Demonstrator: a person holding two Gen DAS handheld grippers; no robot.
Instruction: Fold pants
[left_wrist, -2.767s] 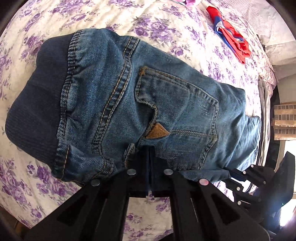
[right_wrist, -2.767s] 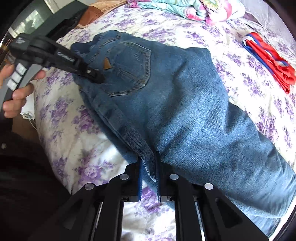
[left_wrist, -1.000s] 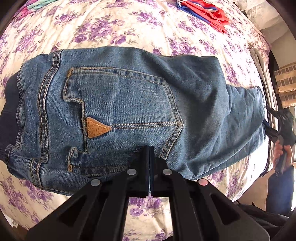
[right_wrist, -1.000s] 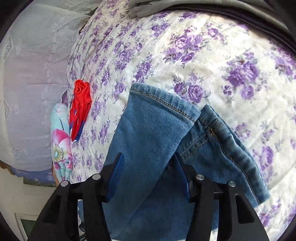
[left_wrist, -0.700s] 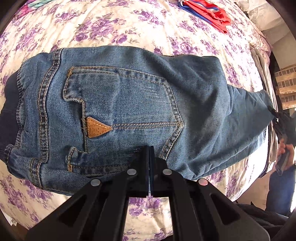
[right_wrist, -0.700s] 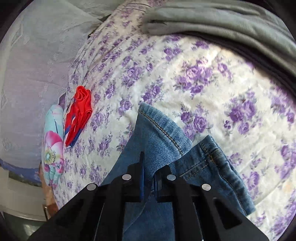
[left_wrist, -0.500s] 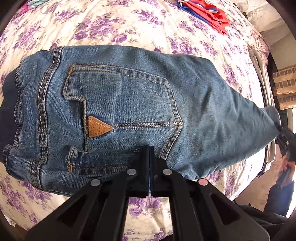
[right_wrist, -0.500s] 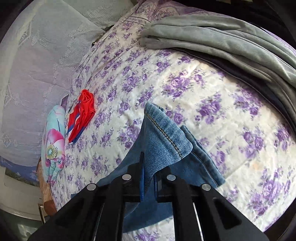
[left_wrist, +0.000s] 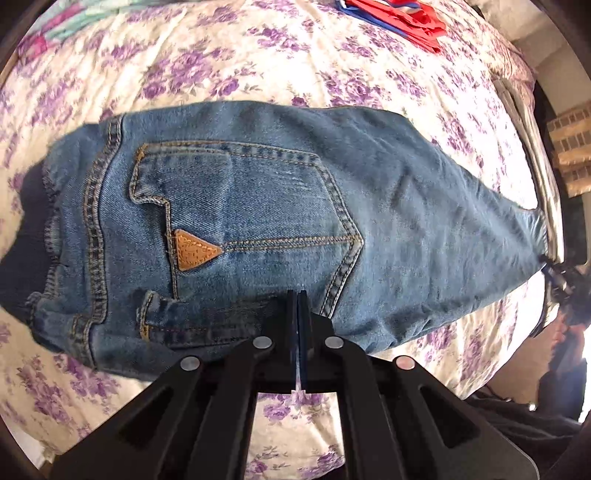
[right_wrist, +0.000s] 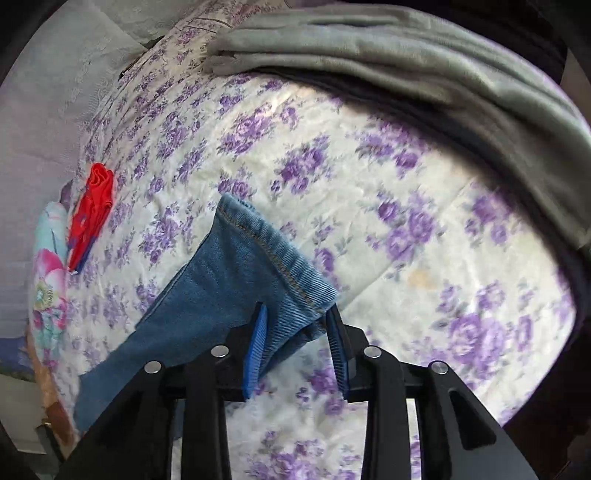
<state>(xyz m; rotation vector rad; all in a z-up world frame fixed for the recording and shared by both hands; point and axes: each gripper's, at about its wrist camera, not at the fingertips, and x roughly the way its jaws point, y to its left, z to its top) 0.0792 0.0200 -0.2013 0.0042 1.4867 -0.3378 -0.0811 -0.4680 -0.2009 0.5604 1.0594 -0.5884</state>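
Soft, heavy denim jeans (left_wrist: 280, 206) flat on floral bedspread (left_wrist: 258, 66); left gripper (left_wrist: 297, 295) clamped shut at 6 o'clock edge, right gripper (right_wrist: 295, 343) just reopened, part-open around raised hem (right_wrist: 273, 251); regrip at hem.

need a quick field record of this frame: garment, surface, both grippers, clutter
garment: blue jeans, back pocket up, stretched out lengthwise
surface: bed with purple floral cover
left gripper: shut, pinching the near edge of the jeans below the pocket
right gripper: fingers apart, jaws have just been opening; leg hem lies between them, not visibly pressed
leather tab: on the pocket seam
clutter: red cloth, grey blanket, floral fabric
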